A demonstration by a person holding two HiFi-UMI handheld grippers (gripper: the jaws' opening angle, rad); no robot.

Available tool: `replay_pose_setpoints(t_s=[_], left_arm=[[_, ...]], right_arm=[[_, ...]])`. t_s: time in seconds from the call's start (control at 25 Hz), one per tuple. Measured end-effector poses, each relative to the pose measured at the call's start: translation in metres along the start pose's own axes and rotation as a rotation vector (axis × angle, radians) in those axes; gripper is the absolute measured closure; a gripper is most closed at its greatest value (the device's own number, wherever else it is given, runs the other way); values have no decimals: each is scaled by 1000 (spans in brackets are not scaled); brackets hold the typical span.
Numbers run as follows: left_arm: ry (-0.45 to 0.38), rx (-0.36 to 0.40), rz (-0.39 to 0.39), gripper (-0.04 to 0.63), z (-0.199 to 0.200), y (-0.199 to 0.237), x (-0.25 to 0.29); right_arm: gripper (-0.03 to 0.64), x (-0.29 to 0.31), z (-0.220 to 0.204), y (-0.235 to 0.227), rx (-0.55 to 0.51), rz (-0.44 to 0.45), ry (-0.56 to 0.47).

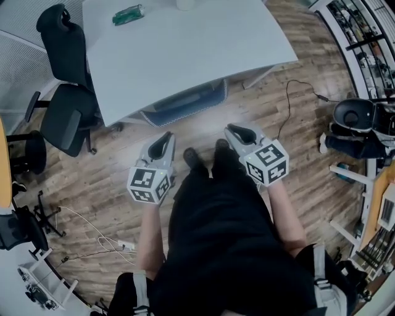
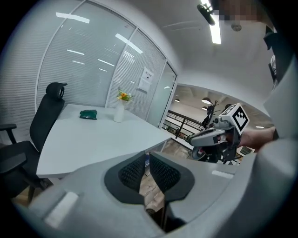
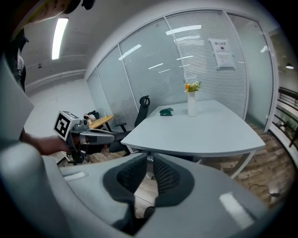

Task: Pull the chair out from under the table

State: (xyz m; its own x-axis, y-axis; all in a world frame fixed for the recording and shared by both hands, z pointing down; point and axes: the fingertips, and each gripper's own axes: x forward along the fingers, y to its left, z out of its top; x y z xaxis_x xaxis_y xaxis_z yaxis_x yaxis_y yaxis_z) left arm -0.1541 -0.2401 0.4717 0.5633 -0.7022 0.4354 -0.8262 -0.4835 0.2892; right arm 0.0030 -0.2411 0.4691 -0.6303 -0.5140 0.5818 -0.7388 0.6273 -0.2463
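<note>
The chair (image 1: pixel 185 103), grey-blue, is tucked under the near edge of the white table (image 1: pixel 185 43); only its back and part of the seat show. Both grippers hover over the wooden floor, a short way in front of it, touching nothing. My left gripper (image 1: pixel 165 137) (image 2: pixel 147 163) points at the chair's left side, and its jaws are shut with nothing in them. My right gripper (image 1: pixel 233 129) (image 3: pixel 150 163) points at the chair's right side; a narrow gap shows between its pads, with nothing in it. Each gripper shows in the other's view.
A black office chair (image 1: pixel 68 92) stands at the table's left end. On the table lie a green packet (image 1: pixel 128 15) and a vase with flowers (image 3: pixel 191 104). Cables (image 1: pixel 290 105) run over the floor. A black round device (image 1: pixel 352 117) and shelving stand at the right.
</note>
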Motion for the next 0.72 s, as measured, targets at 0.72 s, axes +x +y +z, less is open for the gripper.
replay_pose_setpoints(t_s=[0.72], left_arm=[[226,33,72,497,-31,31,69]], right_arm=[[482,76,-10,-76,-152,117,253]])
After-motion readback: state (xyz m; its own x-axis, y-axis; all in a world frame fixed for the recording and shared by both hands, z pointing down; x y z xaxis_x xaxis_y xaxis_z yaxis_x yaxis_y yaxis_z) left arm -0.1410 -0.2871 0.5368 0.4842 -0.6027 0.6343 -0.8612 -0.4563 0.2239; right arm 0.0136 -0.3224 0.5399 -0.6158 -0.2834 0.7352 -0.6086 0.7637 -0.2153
